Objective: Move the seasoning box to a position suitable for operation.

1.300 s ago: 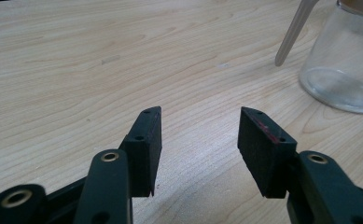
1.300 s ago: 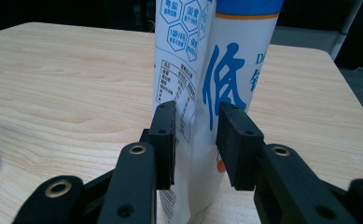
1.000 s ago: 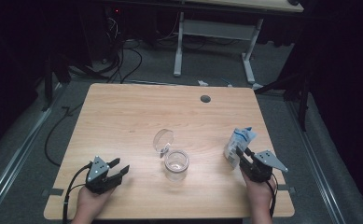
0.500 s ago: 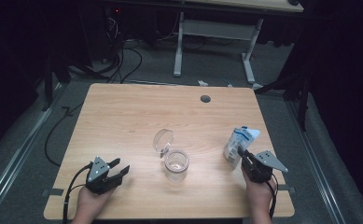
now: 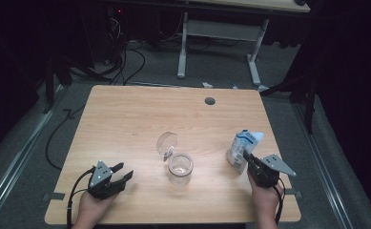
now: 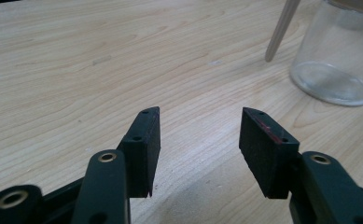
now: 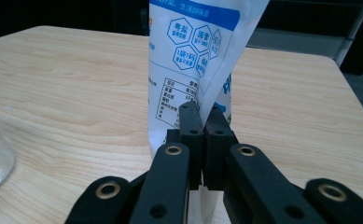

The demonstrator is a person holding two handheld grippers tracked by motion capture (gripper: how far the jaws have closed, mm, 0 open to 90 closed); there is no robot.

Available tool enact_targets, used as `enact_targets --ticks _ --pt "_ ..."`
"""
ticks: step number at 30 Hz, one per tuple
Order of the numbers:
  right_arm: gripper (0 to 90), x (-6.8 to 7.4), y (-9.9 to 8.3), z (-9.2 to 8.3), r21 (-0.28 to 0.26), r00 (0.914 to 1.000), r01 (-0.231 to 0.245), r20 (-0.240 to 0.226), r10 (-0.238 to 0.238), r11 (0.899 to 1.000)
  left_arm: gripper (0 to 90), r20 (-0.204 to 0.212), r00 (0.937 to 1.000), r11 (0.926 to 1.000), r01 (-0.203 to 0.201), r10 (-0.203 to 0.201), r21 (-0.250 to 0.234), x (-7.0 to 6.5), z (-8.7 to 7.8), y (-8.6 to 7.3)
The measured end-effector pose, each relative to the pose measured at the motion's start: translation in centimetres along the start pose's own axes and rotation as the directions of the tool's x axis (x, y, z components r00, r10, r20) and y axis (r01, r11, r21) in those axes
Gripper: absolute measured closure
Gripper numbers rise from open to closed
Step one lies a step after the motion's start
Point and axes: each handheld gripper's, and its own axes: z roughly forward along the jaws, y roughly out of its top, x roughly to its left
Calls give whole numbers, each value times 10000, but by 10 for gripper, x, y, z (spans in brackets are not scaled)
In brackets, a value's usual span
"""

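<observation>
— While the right claw [image 7: 203, 122] sits low at the near right of the counter [image 5: 126, 119], what has it got?

— A pouch [image 7: 195, 60], white with blue print. Its jaws have just been closing and now pinch together on a lower fold of it, pads pressed flat with the film between them. From the high view the pouch [image 5: 242, 148] stands upright near the counter's right edge, just beyond the right claw [image 5: 248, 157] (the person's hand is wrapped round the grip below).

— And the left one?

— The left claw [image 5: 121, 172] rests near the front left corner, jaws apart with bare wood between them. In its own view the left claw [image 6: 198, 135] holds nothing, and the pads [image 6: 144, 144] hover just above the counter [image 6: 76, 60].

— What lies further in?

— A glass jar [image 5: 180, 168], clear and open, standing about mid-counter between the two claws, well apart from both. The left claw view shows the jar [image 6: 340, 56] off to its upper right. Its round lid [image 5: 167, 144] is tipped up on edge just behind the jar, leaning at a tilt; whether it is hinged to the rim I cannot tell.

— Anything beyond that?

— A small dark hole [image 5: 210, 100] near the counter's far edge, then floor with cables [image 5: 126, 62] and another desk's white legs [image 5: 183, 47].
</observation>
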Motion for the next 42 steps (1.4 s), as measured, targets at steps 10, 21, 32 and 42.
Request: enact_targets --ticks 10,21,32,42 --pt "895 3 5 0 407 9998 -155 165 148 9990 485 493 9987 9995 -105 120 -305 0 -2 0" --pt "898 16 16 -2 818 9997 216 -166 -203 9964 474 1015 9903 9924 1024 -952 -688 13 -6 -1" --pt "900 34 26 -4 947 9916 779 -1105 -673 9925 471 1177 9841 9867 1425 -1328 -784 17 -6 -1" --pt "900 49 47 -10 1659 9758 1231 -1997 -889 9784 471 1211 9852 9881 1317 -1215 -800 16 -6 -2"
